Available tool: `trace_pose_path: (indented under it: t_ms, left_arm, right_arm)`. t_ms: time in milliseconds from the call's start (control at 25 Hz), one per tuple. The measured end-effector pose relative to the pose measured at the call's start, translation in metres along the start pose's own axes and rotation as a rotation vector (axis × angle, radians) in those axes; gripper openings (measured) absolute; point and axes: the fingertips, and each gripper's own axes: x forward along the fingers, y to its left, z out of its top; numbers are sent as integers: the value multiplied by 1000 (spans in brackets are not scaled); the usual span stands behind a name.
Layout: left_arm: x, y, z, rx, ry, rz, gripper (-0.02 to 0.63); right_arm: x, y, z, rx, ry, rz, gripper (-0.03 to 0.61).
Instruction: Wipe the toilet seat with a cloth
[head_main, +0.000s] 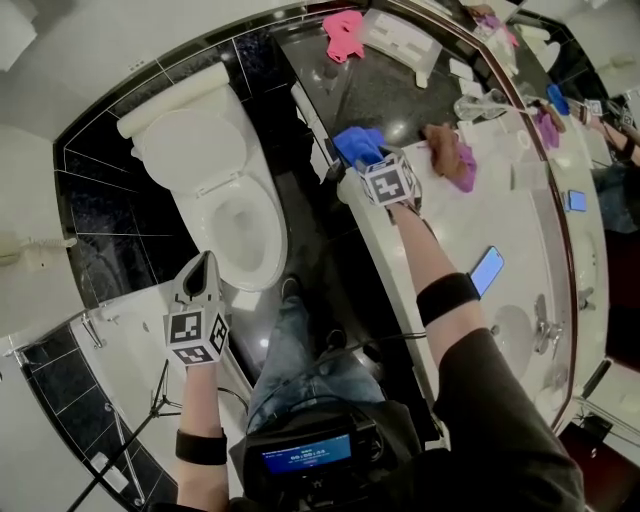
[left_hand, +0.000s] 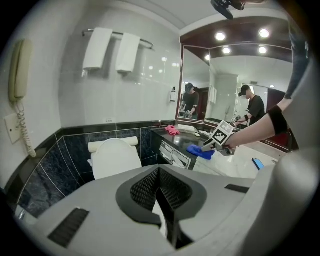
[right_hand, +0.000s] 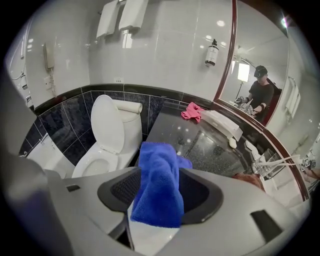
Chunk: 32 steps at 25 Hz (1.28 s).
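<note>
White ceramic toilet (head_main: 215, 190), lid up against the wall, white plastic toilet seat (head_main: 205, 215) down and bare. No cloth on it, so wiping hasn't started.

Long desk (head_main: 400, 95), dark polished stone at the toilet end and white further along, with a mirror behind it.

Blue fluffy microfibre cloth (head_main: 357, 143), the task's thing, sits bunched on the desk at its toilet-side edge, well apart from the seat.

Other stuff on the desk:
- crumpled pink cloth (head_main: 343, 33) at the far corner
- brown-and-pink rag (head_main: 450, 155) mid-desk by the mirror edge
- smartphone with a lit screen (head_main: 486, 268) on the white part, near its front edge

Right tongs (head_main: 352, 168) point down at the blue cloth, jaws spread wide. The cloth stands between them, but in the right gripper view the pads don't press on it, so nothing is gripped.

Left tongs (head_main: 203, 268) are closed tight on nothing and hang just off the front of the toilet bowl.

Risks, my read:
- The cloth is right at the desk edge and loose between wide jaws. A nudge from either jaw could push it off onto the floor between desk and toilet.
- The jaws may close on one thin fold only. The cloth could then slip out while being carried to the seat, or trail and drag over the bowl rim.
- The left tongs are close to the seat and could bump it.
</note>
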Motion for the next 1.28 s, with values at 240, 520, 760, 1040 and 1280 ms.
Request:
trace_pose_path:
  t_ms: [240, 520, 760, 1040, 1280]
  left_arm:
    - [-23, -5, 2, -3, -31, 29, 0]
    - [-74, -29, 8, 0, -90, 75, 0]
    - [-131, -49, 1, -2, -136, 119, 0]
    - [-198, -63, -25, -9, -145, 187, 0]
    - [-236, -52, -41, -29, -150, 231, 0]
  right_arm:
    - [-38, 14, 16, -24, -81, 25, 255]
    - [-119, 58, 28, -34, -237, 104, 92]
    - [-195, 119, 17, -77, -351, 215, 18]
    - [-264, 182, -10, -87, -436, 340, 18]
    - [-293, 228, -40, -64, -423, 409, 18]
